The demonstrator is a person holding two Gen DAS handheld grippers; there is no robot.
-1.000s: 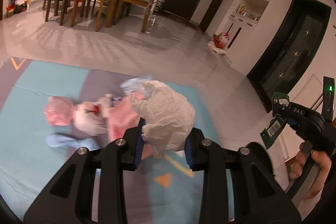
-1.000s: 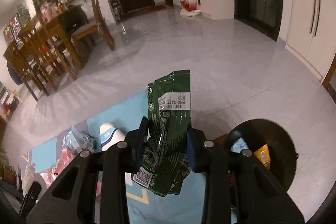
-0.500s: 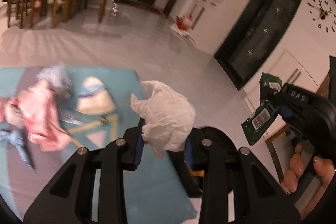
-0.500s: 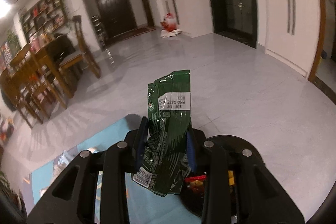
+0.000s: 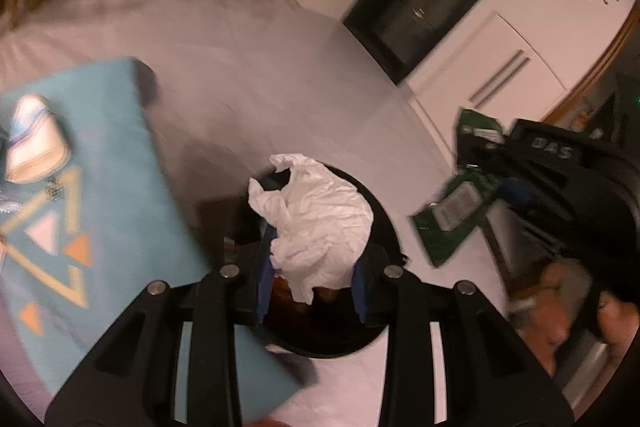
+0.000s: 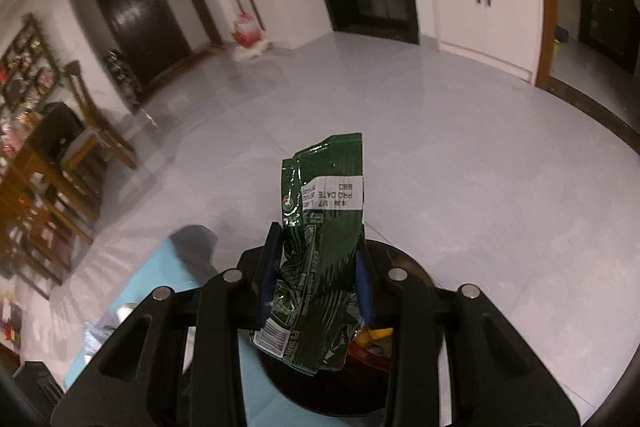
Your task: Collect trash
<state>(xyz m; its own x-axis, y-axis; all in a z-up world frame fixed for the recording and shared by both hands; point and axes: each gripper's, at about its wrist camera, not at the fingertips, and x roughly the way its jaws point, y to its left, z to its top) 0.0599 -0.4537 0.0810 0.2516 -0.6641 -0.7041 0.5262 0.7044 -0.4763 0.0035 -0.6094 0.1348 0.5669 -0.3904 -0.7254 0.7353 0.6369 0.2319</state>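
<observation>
My left gripper (image 5: pixel 310 275) is shut on a crumpled white tissue (image 5: pixel 316 223) and holds it over the round black trash bin (image 5: pixel 384 223) on the floor. My right gripper (image 6: pixel 316 279) is shut on a green snack wrapper (image 6: pixel 320 251), also over the bin (image 6: pixel 412 275), which holds red and yellow trash. In the left wrist view the right gripper (image 5: pixel 500 187) shows at the right with the wrapper (image 5: pixel 452 219).
A teal play mat (image 5: pixel 100 187) lies left of the bin with a white and blue piece of trash (image 5: pixel 34 143) on it. Wooden table and chairs (image 6: pixel 44 163) stand far left. A red bag (image 6: pixel 248 31) sits by the far wall.
Both grippers have swung right from the mat to over the bin, each still holding its piece. The pile of trash on the mat has left the view.
</observation>
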